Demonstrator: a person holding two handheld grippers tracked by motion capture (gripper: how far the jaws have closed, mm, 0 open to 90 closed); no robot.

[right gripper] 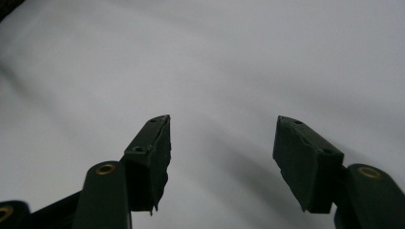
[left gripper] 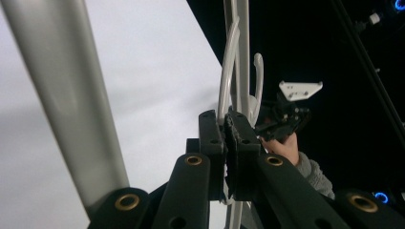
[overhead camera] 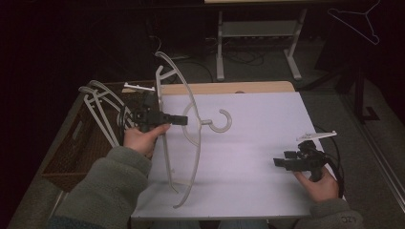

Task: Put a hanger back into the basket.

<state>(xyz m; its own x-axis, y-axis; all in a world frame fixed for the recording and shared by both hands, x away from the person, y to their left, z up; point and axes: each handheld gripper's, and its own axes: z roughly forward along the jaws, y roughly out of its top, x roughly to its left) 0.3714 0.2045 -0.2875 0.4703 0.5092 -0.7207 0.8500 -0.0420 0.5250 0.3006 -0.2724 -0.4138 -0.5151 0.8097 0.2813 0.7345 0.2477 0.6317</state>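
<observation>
Two jaws of the left gripper (left gripper: 225,138) are clamped tight on a thin white strip of the hanger (left gripper: 229,71), pads pressed together with the plastic squeezed between them. From the high view, that left gripper (overhead camera: 177,119) bites the hanger (overhead camera: 191,143) near its neck, just beside the hook (overhead camera: 223,120). And what a hanger it is: pale, translucent white plastic, a long curved arc of shoulders with a straighter bar running alongside, joined at the ends, and a rounded loop where the neck meets the open hook. It stands tilted up off the white table (overhead camera: 258,157), one end high toward the far edge, the other end touching down near the front edge. The left hand (overhead camera: 142,138) wraps the gripper from below, grey fleece sleeve trailing back.

Over to the right gripper (right gripper: 222,157): jaws spread wide, nothing between them, bare white table beneath. In the high view the right gripper (overhead camera: 282,162) sits low near the table's right edge, well apart from the hanger, held by the right hand (overhead camera: 319,183).

Off the table's left side, a brown basket (overhead camera: 71,152) holds more white hangers (overhead camera: 102,107), their arcs poking up over its rim.
</observation>
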